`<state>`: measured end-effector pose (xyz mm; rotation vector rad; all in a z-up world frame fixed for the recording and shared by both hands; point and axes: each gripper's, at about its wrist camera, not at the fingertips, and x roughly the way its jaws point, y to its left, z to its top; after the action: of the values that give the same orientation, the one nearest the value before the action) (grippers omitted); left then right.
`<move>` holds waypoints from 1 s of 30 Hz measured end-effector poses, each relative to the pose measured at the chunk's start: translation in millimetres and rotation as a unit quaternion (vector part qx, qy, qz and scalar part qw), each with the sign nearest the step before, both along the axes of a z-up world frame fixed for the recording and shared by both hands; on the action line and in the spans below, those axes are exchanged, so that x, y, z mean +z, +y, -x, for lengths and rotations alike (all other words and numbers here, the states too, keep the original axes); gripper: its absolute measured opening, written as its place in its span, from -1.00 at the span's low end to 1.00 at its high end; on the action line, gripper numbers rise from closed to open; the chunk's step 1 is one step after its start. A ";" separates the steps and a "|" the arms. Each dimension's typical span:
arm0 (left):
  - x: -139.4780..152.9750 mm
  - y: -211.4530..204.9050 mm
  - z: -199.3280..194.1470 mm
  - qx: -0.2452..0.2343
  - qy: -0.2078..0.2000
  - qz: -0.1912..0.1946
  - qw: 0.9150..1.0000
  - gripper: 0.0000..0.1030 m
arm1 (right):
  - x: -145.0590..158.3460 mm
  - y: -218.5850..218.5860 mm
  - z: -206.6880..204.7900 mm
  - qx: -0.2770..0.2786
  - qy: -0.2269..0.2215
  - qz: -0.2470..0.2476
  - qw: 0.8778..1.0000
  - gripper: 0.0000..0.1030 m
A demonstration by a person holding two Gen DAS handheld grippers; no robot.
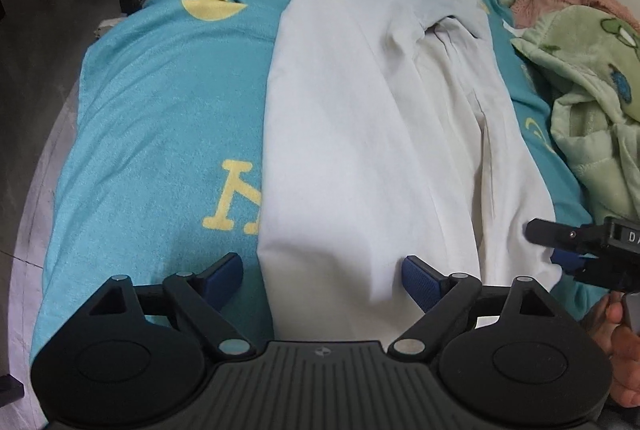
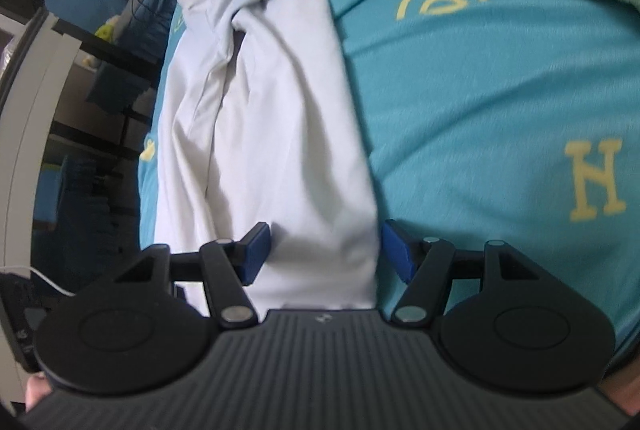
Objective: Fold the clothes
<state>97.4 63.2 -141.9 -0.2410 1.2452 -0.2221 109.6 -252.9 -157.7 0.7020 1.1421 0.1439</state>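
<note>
Counting one white garment (image 1: 360, 117) — smooth thin cloth, folded long — lying on my bed's teal terry cover (image 1: 160, 109) with yellow letters; two fleecy blankets (image 1: 592, 77) bunched beside it; left claw (image 1: 322, 276) and right claw (image 2: 324, 250) both gape wide over its near hem, gripping nothing

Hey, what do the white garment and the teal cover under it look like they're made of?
White garment: thin matte woven or knit fabric, probably cotton; it drapes in soft creases. Teal cover: fuzzy, towel-like pile, likely terry or fleece; its surface looks napped, with yellow motifs.
</note>
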 end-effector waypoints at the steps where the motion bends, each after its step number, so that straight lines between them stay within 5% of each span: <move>1: -1.6 2.1 0.5 0.001 0.009 0.011 1.000 0.74 | -0.7 3.2 3.1 0.005 0.007 -0.006 1.000 0.26; 8: -10.6 -14.7 20.5 -0.088 0.107 0.064 0.988 0.74 | 5.0 38.9 26.8 0.090 0.046 0.022 0.995 0.25; 12: -11.2 -32.5 41.0 -0.135 0.119 0.042 0.983 0.35 | 10.6 65.1 42.5 0.158 0.052 0.060 0.984 0.20; 14: -10.0 -30.3 42.8 -0.120 0.115 0.033 0.986 -0.16 | 15.3 79.8 48.6 0.184 0.044 0.118 0.975 -0.06; 15: -8.7 -29.3 44.1 -0.114 0.111 0.028 0.987 -0.49 | 19.0 84.7 51.4 0.193 0.038 0.142 0.970 -0.30; 16: -6.5 -28.6 45.7 -0.109 0.105 0.024 0.988 -0.63 | 23.0 88.5 54.1 0.201 0.033 0.162 0.965 -0.61; 18: 5.1 -28.3 51.4 -0.112 0.083 0.029 0.990 -0.73 | 35.3 89.9 59.4 0.208 0.014 0.184 0.961 -0.80; 25: 78.0 -2.8 78.0 -0.065 -0.020 0.119 0.991 -0.77 | 99.3 35.0 73.4 0.133 -0.068 0.120 0.981 -0.83; 30: 137.9 -2.0 92.5 -0.046 -0.085 0.144 0.985 -0.81 | 138.9 27.4 89.0 0.107 -0.122 0.101 0.982 -0.83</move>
<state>4.9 61.2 -3.9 -0.4065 1.0531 -0.4943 20.5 -225.5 -18.8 0.3685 0.9766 0.2835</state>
